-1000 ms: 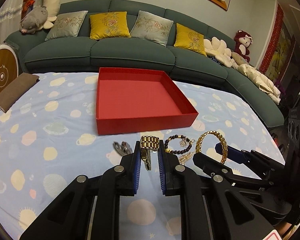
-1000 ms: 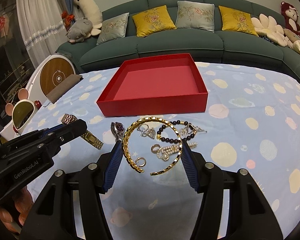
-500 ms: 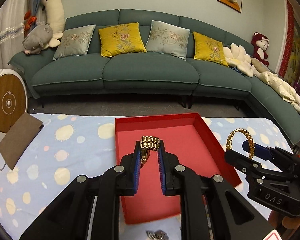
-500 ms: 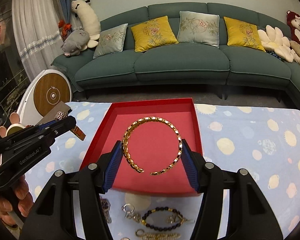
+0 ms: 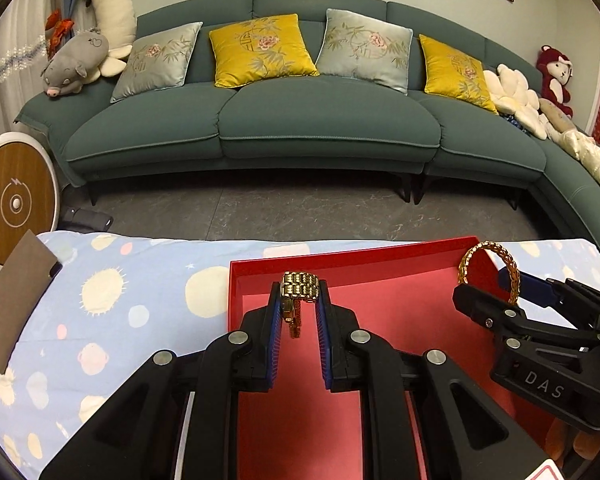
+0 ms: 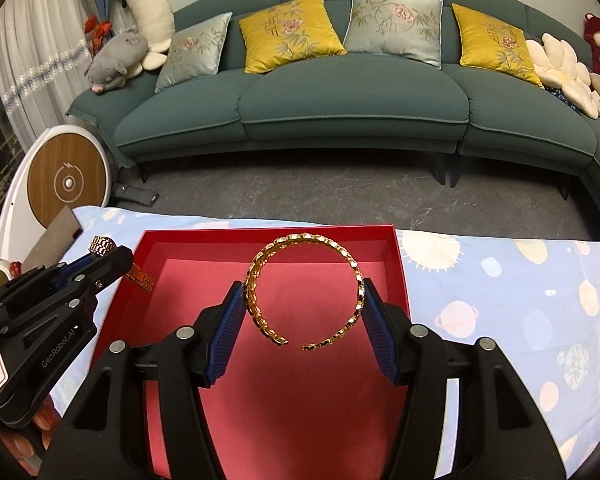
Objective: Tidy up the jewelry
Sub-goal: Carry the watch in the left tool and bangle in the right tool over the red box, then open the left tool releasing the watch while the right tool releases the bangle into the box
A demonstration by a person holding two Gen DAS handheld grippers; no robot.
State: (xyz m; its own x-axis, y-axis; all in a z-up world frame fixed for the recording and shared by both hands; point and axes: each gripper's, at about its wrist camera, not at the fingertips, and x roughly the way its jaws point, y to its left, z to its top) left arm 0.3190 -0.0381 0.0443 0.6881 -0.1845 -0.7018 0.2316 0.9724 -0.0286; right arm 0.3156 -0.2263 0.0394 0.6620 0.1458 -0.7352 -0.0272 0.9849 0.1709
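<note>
A shallow square red cardboard tray (image 6: 398, 272) lies on the desk's pale blue planet-print cloth (image 6: 500, 280), its floor bare. Above the tray's left part, the left gripper (image 5: 299, 304) holds a gold link watch band (image 5: 298, 286) in narrow jaws, the band's tail hanging down. Above the tray's middle, the right gripper (image 6: 305, 300) clamps an open gold chain-link bangle (image 6: 256, 280) across its width, jaws half spread. Beyond the tray's far rim the cloth ends, then dark floor (image 6: 340, 192) and a teal sofa (image 6: 352, 100).
</note>
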